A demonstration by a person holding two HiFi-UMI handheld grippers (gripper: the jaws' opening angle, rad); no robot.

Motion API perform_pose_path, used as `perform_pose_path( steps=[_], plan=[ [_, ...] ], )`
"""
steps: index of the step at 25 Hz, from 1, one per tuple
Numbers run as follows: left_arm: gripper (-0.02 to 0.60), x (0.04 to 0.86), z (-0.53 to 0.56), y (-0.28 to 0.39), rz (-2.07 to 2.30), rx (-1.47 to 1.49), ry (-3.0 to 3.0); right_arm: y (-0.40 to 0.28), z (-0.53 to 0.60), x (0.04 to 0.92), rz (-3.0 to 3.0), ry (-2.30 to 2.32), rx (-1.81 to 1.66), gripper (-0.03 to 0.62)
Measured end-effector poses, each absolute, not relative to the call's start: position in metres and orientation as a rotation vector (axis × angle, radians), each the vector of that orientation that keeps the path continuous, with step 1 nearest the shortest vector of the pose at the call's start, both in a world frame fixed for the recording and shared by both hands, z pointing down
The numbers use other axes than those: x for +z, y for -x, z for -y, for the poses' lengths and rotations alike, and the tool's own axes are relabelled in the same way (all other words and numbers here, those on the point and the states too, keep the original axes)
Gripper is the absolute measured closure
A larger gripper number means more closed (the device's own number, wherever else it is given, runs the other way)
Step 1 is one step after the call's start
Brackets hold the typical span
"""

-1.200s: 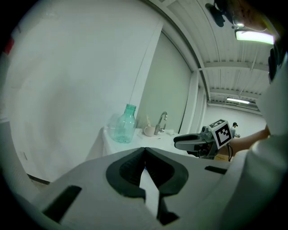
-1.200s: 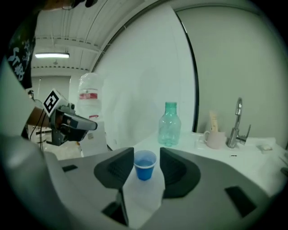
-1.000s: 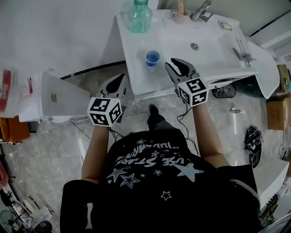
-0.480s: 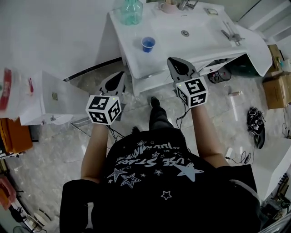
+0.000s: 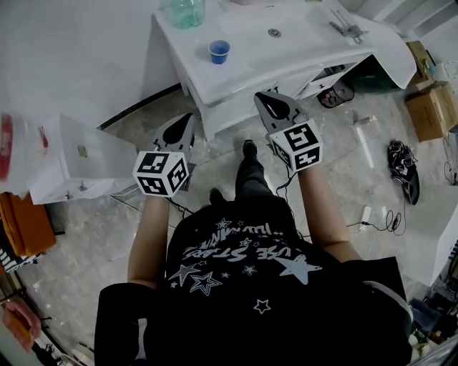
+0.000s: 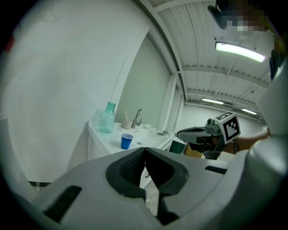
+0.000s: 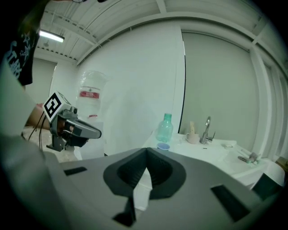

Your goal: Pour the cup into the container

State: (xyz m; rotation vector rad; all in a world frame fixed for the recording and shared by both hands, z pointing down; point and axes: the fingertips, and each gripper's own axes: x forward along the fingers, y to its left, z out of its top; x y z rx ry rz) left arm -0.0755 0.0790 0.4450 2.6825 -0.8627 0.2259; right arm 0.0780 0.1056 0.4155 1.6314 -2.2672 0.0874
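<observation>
- Head view: the left gripper [image 5: 184, 121] and the right gripper [image 5: 268, 100] are held out side by side over the floor, short of the white counter [image 5: 236, 75]. The blue cup [image 5: 219, 51] stands upright on that counter, well ahead of both and between their lines. It lies forward and right of the left gripper, and forward and left of the right one. A green bottle [image 5: 187, 11] stands further back, left of the cup. The right gripper's tips look closer to the counter edge, so it seems the nearer of the 2.
- Left gripper view: the left gripper [image 6: 145, 151] has its 2 jaws pressed together with nothing between them. The cup [image 6: 127, 140] shows above and left of the tips, the bottle [image 6: 107, 118] behind it, and a faucet [image 6: 137, 117] beyond.
- Right gripper view: the right gripper [image 7: 146, 153] is likewise closed on nothing. The cup [image 7: 164, 146] sits just right of its tips, almost straight ahead, in front of the bottle [image 7: 165, 128]. Which vessel is the container I cannot tell.
</observation>
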Motion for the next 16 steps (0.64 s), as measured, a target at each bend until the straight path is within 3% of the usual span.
perform_pose_path(
  steps=[16],
  plan=[
    [0.571, 0.450, -0.094, 0.075, 0.784, 0.224, -2.683, -0.071, -0.129, 0.426, 2.220, -1.679, 0.138, 0.588]
  ],
)
